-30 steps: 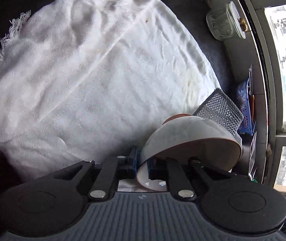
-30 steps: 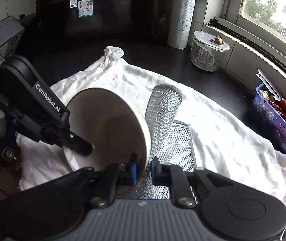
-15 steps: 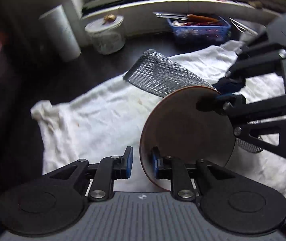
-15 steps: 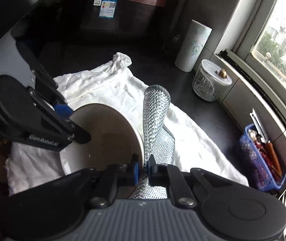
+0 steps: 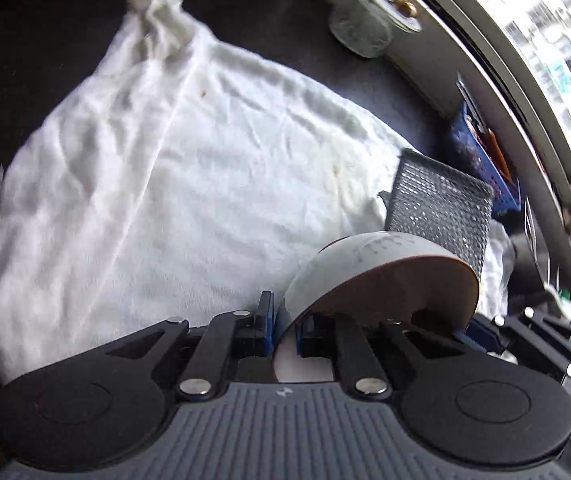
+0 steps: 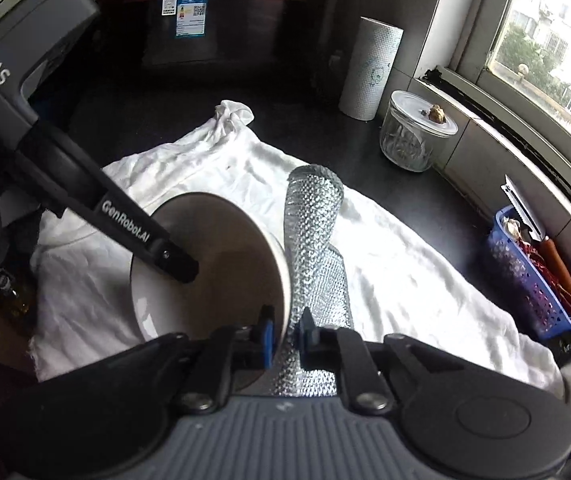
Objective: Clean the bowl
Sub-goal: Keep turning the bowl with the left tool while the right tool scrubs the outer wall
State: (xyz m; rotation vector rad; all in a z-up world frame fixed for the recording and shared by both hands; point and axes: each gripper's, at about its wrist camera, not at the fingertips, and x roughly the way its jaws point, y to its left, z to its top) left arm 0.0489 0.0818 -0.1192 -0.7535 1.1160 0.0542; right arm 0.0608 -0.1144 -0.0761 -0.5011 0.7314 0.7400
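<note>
Left wrist view looked steeply down along its fingers, very near the white towel [image 5: 189, 184], window at right. Right wrist view faced down toward the counter's back wall, equally near. Both shared towel, bowl [image 5: 369, 276], silver scouring cloth [image 6: 313, 248], glass jar [image 6: 415, 136].

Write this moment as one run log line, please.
left gripper: shut on bowl rim | right gripper: holds silver cloth | bowl tilted above towel

"GenRobot.AI" on left claw arm [image 6: 125, 224]; "DAS" on its grey housing [image 6: 25, 48]; appliance sticker [image 6: 191, 16] print unreadable.
</note>
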